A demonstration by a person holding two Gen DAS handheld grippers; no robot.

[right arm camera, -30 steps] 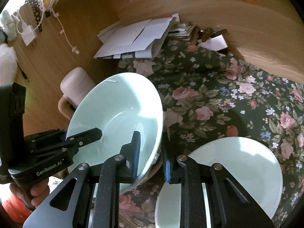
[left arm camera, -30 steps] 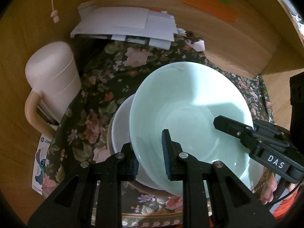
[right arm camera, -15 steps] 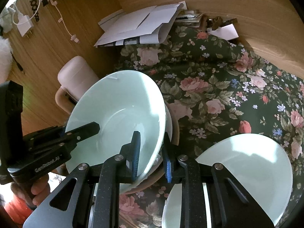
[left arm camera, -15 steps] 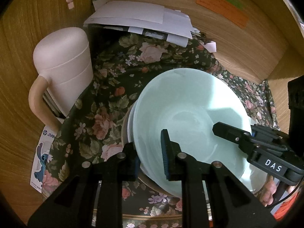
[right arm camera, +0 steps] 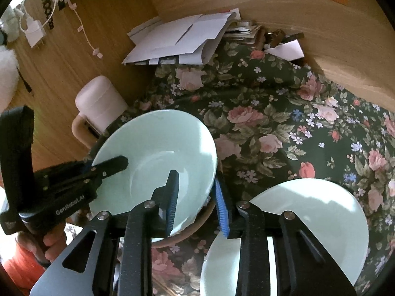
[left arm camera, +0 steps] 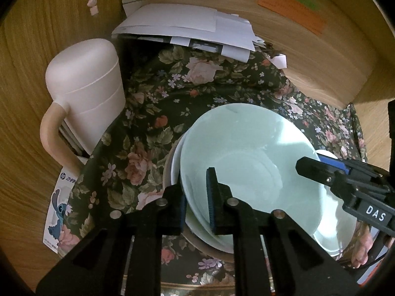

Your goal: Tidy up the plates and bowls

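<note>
Presently pale green bowl (left arm camera: 249,172) being set into white bowl (left arm camera: 176,162) on floral cloth (left arm camera: 153,113), rim being clamped by left gripper (left arm camera: 197,197). Right gripper (right arm camera: 197,202) being opened, far rim between parting pads. Pale green plate (right arm camera: 308,219) lying near, right of stack.
</note>
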